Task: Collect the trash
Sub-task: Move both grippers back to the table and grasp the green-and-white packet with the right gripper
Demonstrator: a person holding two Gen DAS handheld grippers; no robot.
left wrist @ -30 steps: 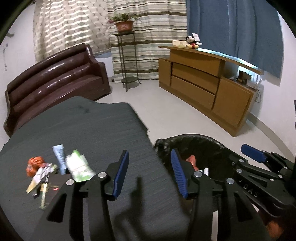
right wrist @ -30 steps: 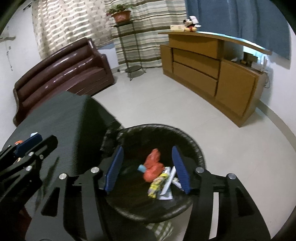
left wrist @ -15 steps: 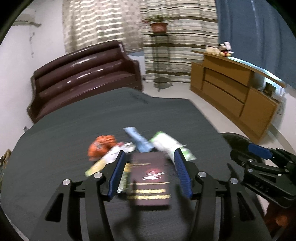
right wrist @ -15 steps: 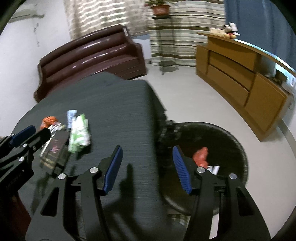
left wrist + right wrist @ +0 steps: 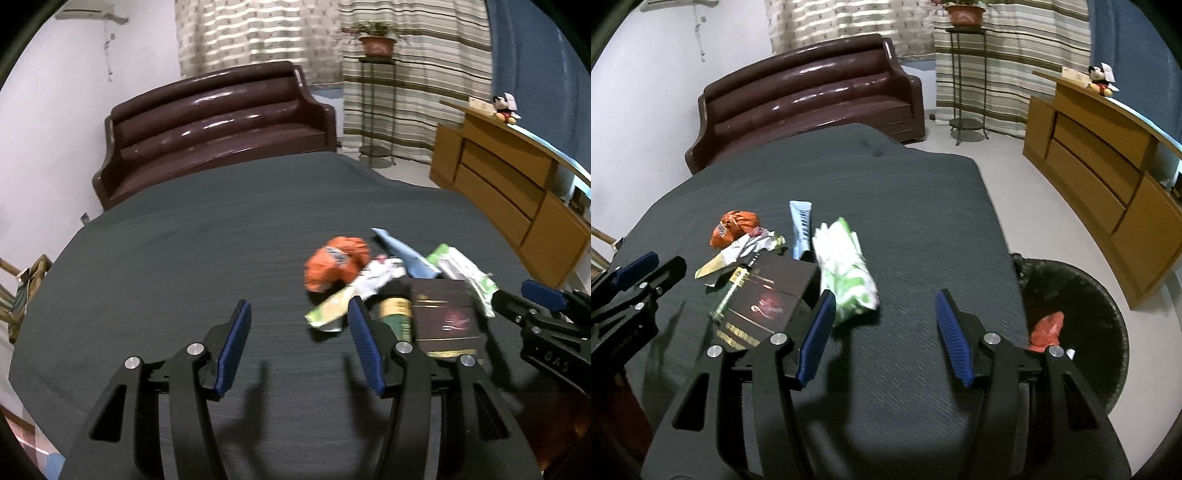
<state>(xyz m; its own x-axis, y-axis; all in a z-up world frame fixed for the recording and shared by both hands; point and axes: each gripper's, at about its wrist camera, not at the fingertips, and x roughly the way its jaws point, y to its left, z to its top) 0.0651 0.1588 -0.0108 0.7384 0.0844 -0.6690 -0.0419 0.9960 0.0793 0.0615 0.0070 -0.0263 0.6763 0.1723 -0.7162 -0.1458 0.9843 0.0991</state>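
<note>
A pile of trash lies on the dark grey table (image 5: 184, 258): a crumpled orange wrapper (image 5: 334, 264), a white and yellow wrapper (image 5: 351, 291), a blue sachet (image 5: 404, 253), a green and white packet (image 5: 846, 273) and a dark maroon box (image 5: 764, 299). My left gripper (image 5: 298, 306) hovers open and empty just left of the pile, its right finger beside the yellow wrapper. Open and empty too, my right gripper (image 5: 885, 297) sits over bare cloth, right of the green packet. The black bin (image 5: 1108, 295) stands off the table's right edge, holding a red wrapper (image 5: 1047, 326).
A brown sofa (image 5: 214, 122) stands behind the table. A plant stand (image 5: 376, 92) and a wooden sideboard (image 5: 517, 192) line the far right, with pale floor between. A wooden chair (image 5: 22, 295) shows at the left edge.
Both grippers have swung left, away from the bin and over the table. The trash pile now lies close in front of them. The left jaws stand slightly wider.
</note>
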